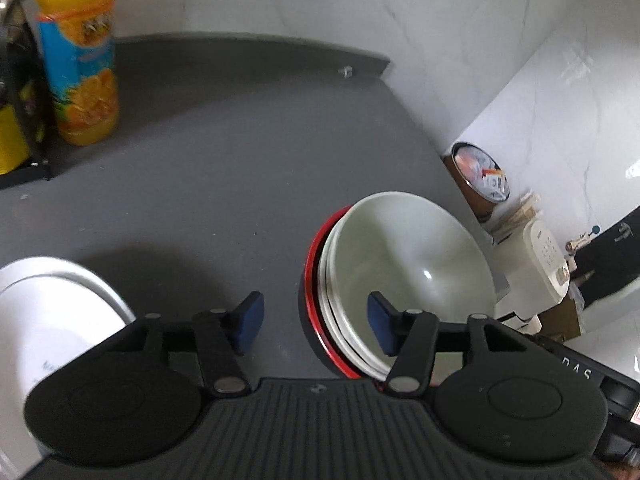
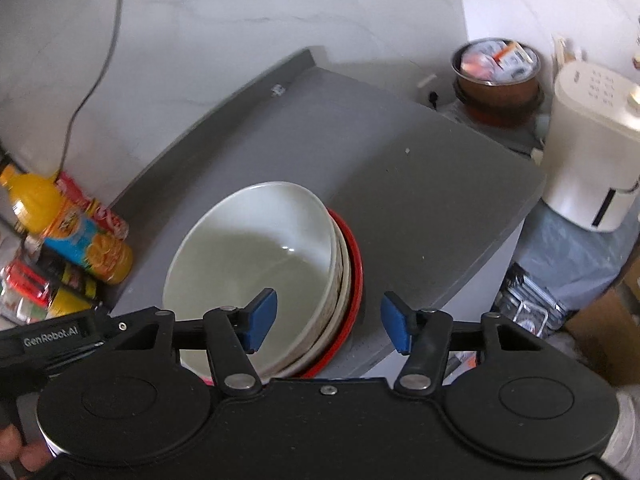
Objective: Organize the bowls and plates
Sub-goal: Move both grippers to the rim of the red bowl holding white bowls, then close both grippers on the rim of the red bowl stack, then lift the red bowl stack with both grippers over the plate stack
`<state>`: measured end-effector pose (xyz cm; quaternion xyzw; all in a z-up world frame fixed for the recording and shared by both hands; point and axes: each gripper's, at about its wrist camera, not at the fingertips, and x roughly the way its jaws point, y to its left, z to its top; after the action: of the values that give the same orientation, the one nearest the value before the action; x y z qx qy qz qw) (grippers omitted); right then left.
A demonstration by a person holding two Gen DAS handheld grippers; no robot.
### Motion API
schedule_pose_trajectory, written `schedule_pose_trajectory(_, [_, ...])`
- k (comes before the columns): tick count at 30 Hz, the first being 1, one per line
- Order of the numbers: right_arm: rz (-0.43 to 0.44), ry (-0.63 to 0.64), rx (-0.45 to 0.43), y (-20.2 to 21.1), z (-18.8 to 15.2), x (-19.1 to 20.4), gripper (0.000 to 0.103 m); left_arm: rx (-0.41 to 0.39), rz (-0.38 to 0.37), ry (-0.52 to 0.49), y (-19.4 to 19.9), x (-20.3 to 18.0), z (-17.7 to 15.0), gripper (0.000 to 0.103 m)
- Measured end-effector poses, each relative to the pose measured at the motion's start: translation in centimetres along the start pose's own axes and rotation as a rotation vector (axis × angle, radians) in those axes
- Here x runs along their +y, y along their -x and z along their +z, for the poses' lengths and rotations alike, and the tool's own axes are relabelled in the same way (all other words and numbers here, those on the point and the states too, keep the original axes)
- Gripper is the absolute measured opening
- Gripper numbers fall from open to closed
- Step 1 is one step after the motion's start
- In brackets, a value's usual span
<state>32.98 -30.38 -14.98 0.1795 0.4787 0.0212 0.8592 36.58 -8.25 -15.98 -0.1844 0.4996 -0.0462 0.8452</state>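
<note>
Both fingers [image 2: 262, 318] spread wide, straddling the stacked bowls' [image 2: 256, 264] rim.

Grey counter [image 1: 240, 140], white marble walls [image 1: 460, 32]

The white plate [image 1: 52, 320] runs off the left edge, partly behind the left tongs [image 1: 316, 322]. The lower bowls [image 2: 340, 280] show rims only. The bin's [image 2: 496, 64] contents are blurred.

Home kitchen: grey counter [image 1: 240, 140], marble wall tiles [image 1: 440, 20], juice bottle [image 1: 80, 64].
</note>
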Motion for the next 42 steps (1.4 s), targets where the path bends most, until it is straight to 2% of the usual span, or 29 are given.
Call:
schedule_pose_trajectory(10, [-0.063,-0.086,0.033,-3.3,0.2,0.0,0.048,0.098,-0.066,-0.02,-5.0,0.4,2.6,0.038])
schedule_pose_trajectory(14, [-0.085,-0.107,0.056,-4.2,0.1,0.0,0.04,0.133,-0.069,-0.021,-6.3,0.5,3.2,0.029])
schedule_pose_trajectory(15, [-0.086,-0.108,0.062,-4.4,0.1,0.1,0.034,0.141,-0.073,-0.02,-6.5,0.6,3.2,0.026])
schedule_pose_trajectory(18, [-0.097,-0.105,0.069,-4.7,0.0,0.2,0.028,0.149,-0.083,-0.02,-6.5,0.9,3.2,0.025])
schedule_pose_trajectory(20, [-0.102,-0.097,0.066,-4.6,-0.1,0.3,0.027,0.149,-0.09,-0.015,-6.3,1.2,3.1,0.025])
schedule_pose_trajectory(27, [-0.088,-0.061,0.074,-4.2,-0.4,0.7,0.026,0.128,-0.079,-0.001,-5.5,1.2,3.1,0.024])
schedule_pose_trajectory(35, [-0.011,0.019,0.067,-2.8,0.3,2.7,0.026,0.024,-0.052,0.046,-1.3,1.8,2.6,0.024])
schedule_pose_trajectory(42, [0.058,0.102,0.064,-2.0,0.8,6.0,0.026,-0.052,-0.01,0.115,2.9,4.2,2.3,0.024])
